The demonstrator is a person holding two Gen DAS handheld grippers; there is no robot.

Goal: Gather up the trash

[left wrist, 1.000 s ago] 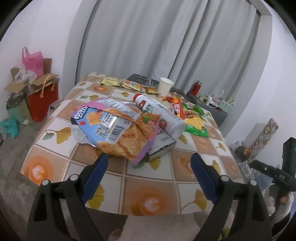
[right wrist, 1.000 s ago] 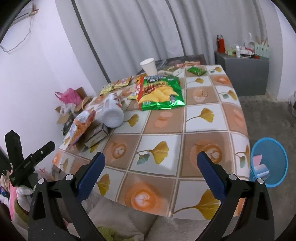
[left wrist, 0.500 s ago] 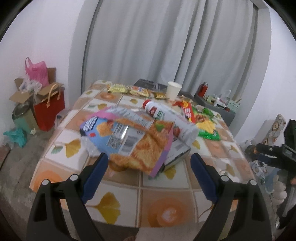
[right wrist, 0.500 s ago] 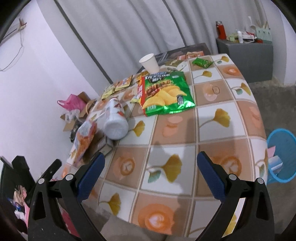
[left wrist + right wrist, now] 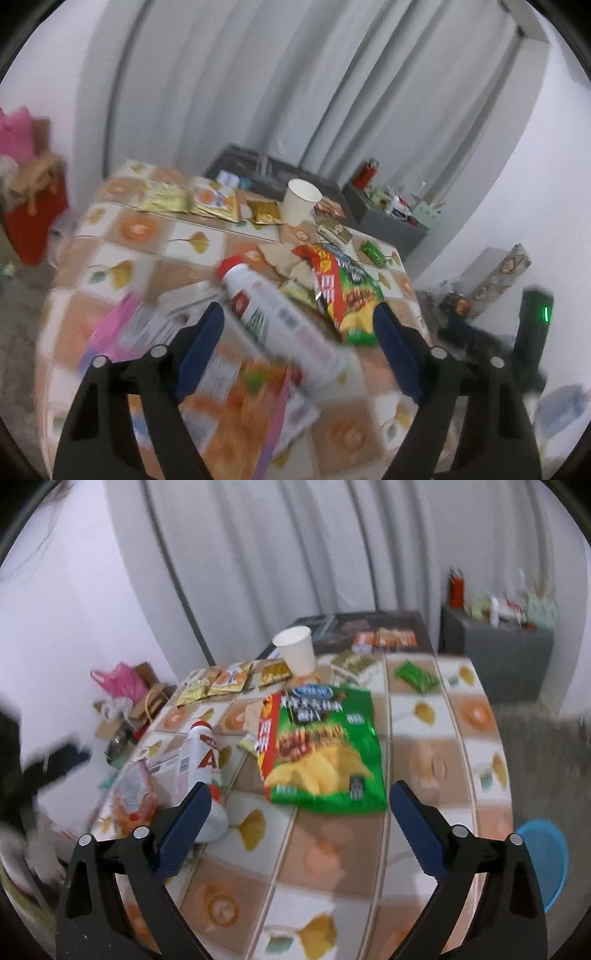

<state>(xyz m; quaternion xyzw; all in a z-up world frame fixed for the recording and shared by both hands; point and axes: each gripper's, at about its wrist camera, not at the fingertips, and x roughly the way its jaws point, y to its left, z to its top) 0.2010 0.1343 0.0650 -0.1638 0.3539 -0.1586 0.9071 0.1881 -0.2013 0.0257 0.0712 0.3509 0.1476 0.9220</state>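
Observation:
A table (image 5: 476, 716) with a ginkgo-leaf cloth carries trash. A white bottle with a red cap (image 5: 273, 317) lies on its side between the fingers of my open, empty left gripper (image 5: 297, 332), above an orange snack bag (image 5: 236, 402). My right gripper (image 5: 299, 812) is open and empty, just short of a large green chip bag (image 5: 325, 746). The bottle (image 5: 201, 760) and orange bag (image 5: 131, 794) lie to its left. A white paper cup (image 5: 297, 653) stands at the back with several small wrappers (image 5: 221, 681).
A blue waste basket (image 5: 543, 853) stands on the floor right of the table. A small green packet (image 5: 415, 675) lies near the far right edge. Bags and boxes (image 5: 122, 698) crowd the floor at the left. A grey cabinet (image 5: 498, 650) stands behind.
Both grippers have moved forward over the table. The left one now straddles the bottle and orange bag; the right one has closed in on the green chip bag.

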